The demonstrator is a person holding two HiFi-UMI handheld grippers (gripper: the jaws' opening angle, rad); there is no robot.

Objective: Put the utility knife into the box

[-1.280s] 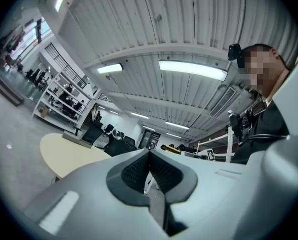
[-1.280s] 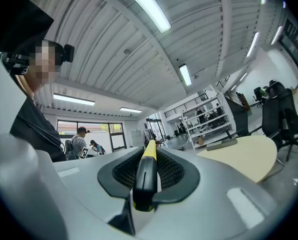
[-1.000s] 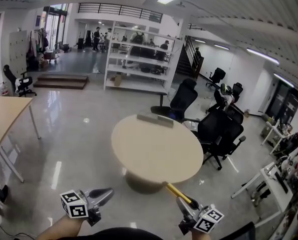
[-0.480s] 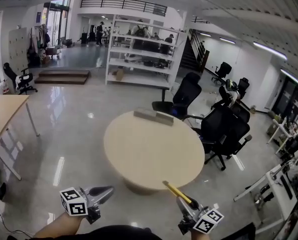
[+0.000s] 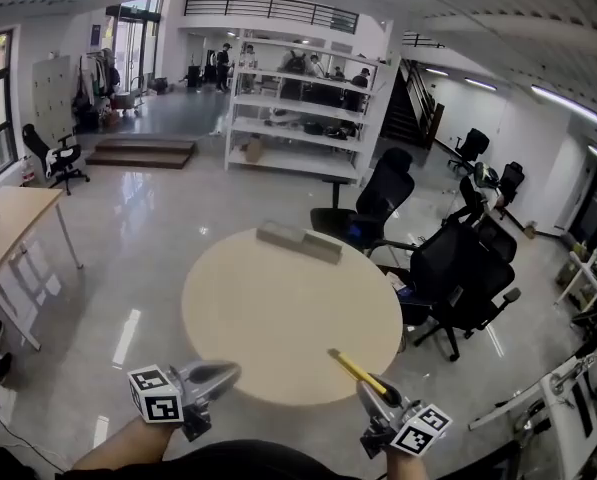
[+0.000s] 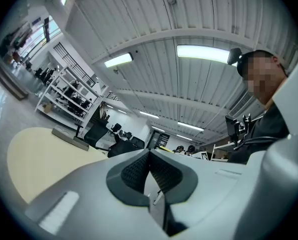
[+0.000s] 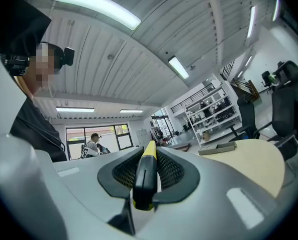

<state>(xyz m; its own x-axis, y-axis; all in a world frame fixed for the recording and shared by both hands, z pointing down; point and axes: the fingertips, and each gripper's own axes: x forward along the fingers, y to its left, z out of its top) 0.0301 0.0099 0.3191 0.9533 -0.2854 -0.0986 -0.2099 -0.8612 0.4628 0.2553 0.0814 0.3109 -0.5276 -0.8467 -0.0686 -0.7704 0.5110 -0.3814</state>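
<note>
The right gripper (image 5: 380,400), at the lower right of the head view, clamped its 2 jaws on the utility knife (image 5: 356,372). The knife's long axis ran along the jaws, its yellow end pointing up-left toward the round table (image 5: 278,308). The grey box (image 5: 298,241) lay at the table's far edge, well apart from the knife. The left gripper (image 5: 218,375), at the lower left, had its jaws pressed together on nothing.

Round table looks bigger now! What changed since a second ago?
The person walked toward the round table. It has come closer, and in the head view its near edge now lies by the gripper tips. Nothing was picked up or let go. The right gripper still grips the yellow-and-black utility knife, the left gripper stays shut and empty, and the grey box still lies at the table's far edge.
</note>
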